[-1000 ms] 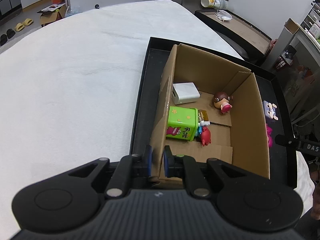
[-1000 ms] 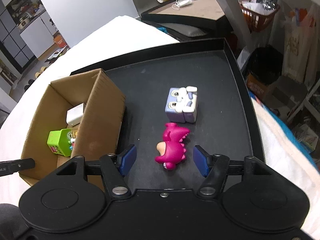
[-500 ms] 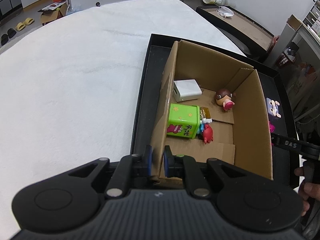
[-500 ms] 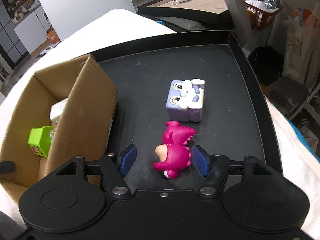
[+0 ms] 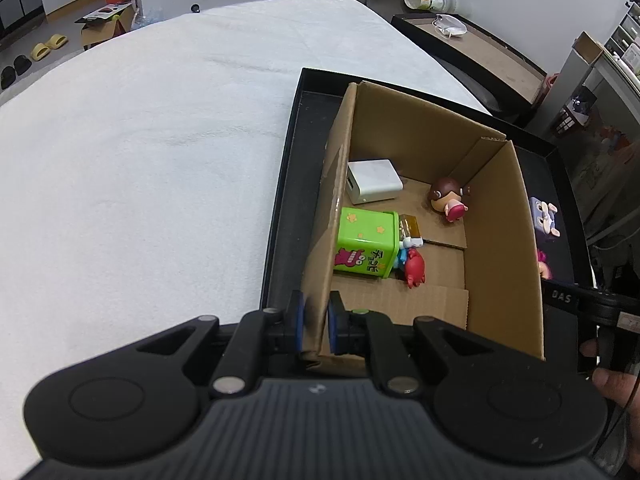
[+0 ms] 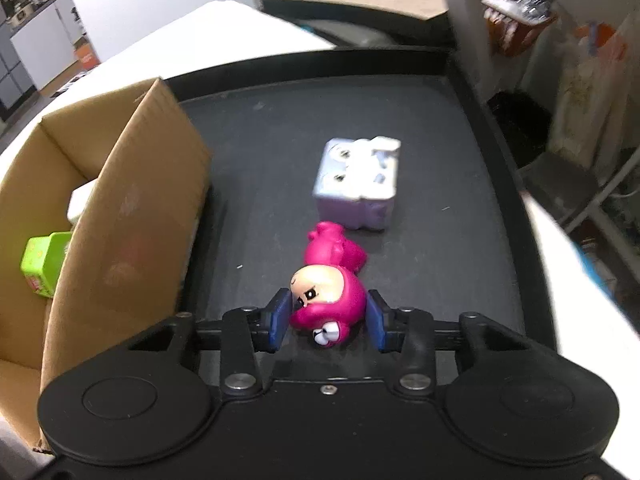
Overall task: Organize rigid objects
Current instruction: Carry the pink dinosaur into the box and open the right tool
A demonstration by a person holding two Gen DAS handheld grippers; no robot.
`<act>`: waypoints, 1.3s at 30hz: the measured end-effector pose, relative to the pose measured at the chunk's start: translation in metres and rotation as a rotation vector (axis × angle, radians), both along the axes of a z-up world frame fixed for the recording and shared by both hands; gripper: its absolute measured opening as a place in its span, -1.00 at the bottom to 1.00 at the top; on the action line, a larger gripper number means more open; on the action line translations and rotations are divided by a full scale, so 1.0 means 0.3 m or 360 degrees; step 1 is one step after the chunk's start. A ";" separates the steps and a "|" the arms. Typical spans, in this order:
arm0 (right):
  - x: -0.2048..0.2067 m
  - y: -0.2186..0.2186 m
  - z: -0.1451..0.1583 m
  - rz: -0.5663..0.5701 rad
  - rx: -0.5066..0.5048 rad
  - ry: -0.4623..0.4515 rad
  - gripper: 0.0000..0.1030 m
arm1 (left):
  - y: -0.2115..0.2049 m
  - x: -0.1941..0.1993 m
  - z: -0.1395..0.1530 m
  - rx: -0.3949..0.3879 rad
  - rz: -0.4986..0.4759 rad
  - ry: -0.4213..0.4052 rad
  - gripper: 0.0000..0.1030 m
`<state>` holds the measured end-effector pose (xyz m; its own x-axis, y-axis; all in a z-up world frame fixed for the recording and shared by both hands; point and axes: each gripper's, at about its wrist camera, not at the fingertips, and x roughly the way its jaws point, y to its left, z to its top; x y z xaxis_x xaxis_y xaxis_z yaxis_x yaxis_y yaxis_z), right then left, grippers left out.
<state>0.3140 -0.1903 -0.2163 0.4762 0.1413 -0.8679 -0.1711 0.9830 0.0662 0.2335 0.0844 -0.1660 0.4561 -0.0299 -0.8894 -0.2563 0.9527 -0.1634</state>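
Observation:
My left gripper (image 5: 318, 326) is shut on the near corner of the cardboard box's (image 5: 500, 240) left wall. The box stands in a black tray (image 5: 292, 184) and holds a green tin (image 5: 366, 244), a white charger (image 5: 374, 180), a brown-haired figure (image 5: 448, 198) and a red crab (image 5: 414, 268). In the right wrist view my right gripper (image 6: 328, 320) is closing on a pink figure toy (image 6: 328, 284) lying on the tray (image 6: 280, 140), both blue pads against its head. A lilac cube toy (image 6: 358, 184) sits just beyond it, right of the box (image 6: 132, 216).
A white cloth (image 5: 140, 160) covers the table left of the tray. A second tray (image 5: 480, 48) with a cup and a mask lies behind. Clutter and bags stand off the table's right side. A person's hand (image 5: 612, 384) shows at the right edge.
The right gripper has sunk toward the pink toy and its jaws have closed from wide apart onto it; the toy has turned face up. The left gripper has kept its hold on the box.

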 end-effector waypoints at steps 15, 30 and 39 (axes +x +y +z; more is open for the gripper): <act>-0.029 -0.038 0.135 -0.0002 0.0046 -0.0071 -0.24 | 0.003 -0.012 -0.002 -0.0011 0.0018 -0.0025 -0.79; 0.000 0.009 0.272 0.0052 0.0099 -0.0146 -0.23 | 0.017 -0.015 -0.001 -0.0047 0.0029 -0.0035 -0.78; 0.008 0.068 0.341 0.0104 0.0107 -0.0182 -0.24 | 0.023 -0.017 -0.002 -0.0065 0.0028 -0.0042 -0.78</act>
<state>0.3164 -0.1698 -0.1141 0.5594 0.2311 -0.7960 -0.2447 0.9636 0.1078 0.2283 0.0913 -0.1665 0.4800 -0.0577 -0.8754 -0.2683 0.9404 -0.2090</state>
